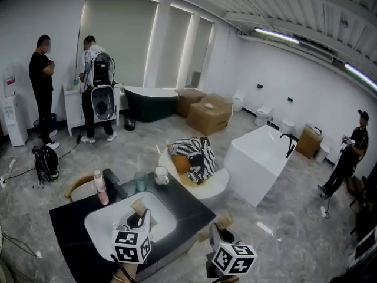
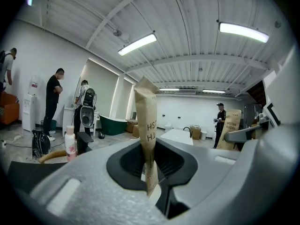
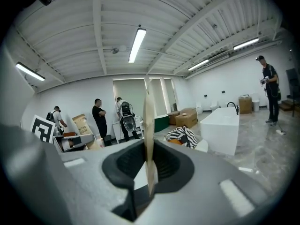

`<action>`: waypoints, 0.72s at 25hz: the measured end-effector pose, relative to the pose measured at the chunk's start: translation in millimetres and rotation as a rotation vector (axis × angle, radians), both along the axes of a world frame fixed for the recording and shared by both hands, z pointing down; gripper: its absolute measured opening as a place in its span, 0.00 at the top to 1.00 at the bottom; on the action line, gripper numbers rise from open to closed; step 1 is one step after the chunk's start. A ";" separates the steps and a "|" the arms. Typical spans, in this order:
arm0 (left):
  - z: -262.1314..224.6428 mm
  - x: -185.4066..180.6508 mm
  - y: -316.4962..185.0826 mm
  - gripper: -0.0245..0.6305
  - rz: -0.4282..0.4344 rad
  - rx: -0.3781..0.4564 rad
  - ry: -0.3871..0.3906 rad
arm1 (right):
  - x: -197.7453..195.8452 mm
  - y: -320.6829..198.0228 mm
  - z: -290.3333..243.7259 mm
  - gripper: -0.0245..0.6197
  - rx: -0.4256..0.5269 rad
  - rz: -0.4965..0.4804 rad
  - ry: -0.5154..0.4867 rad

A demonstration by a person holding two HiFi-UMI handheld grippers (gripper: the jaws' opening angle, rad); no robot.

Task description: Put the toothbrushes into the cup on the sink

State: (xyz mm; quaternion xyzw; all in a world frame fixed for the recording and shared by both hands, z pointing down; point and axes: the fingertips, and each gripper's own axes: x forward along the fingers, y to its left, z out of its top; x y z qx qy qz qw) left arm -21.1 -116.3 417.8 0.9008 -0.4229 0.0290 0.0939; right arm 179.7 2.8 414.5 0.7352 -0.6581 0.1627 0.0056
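Observation:
Each gripper holds a brown-paper toothbrush pack upright. In the head view my left gripper [image 1: 140, 218] hangs over the white sink [image 1: 100, 224] with its pack [image 1: 139, 207]. My right gripper [image 1: 219, 232] is off the counter's right edge with its pack [image 1: 224, 221]. The left gripper view shows the left gripper [image 2: 148, 162] shut on the printed pack [image 2: 146, 125]. The right gripper view has the right gripper [image 3: 149, 168] shut on its pack [image 3: 149, 135], seen edge-on. A glass cup [image 1: 141, 181] and a white mug [image 1: 161, 175] stand at the counter's far edge.
A pink bottle [image 1: 100, 187] stands on the black counter [image 1: 70, 232] left of the cup. Behind it are a chair with striped cloth [image 1: 197, 158], a white bathtub [image 1: 259, 158], a dark tub [image 1: 150, 102] and cardboard boxes [image 1: 209, 115]. Two people stand back left, one at the right.

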 end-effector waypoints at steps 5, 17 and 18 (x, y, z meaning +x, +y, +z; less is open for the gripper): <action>12.7 10.0 -26.6 0.89 -0.004 -0.013 -0.008 | 8.2 -41.1 7.8 0.89 -0.007 -0.023 -0.012; 33.4 1.3 -53.3 0.89 -0.073 -0.060 -0.008 | 10.1 -119.0 25.0 0.89 -0.031 -0.079 -0.050; 34.2 -0.1 -57.7 0.89 -0.086 -0.063 -0.008 | 8.0 -128.0 23.5 0.89 -0.027 -0.094 -0.046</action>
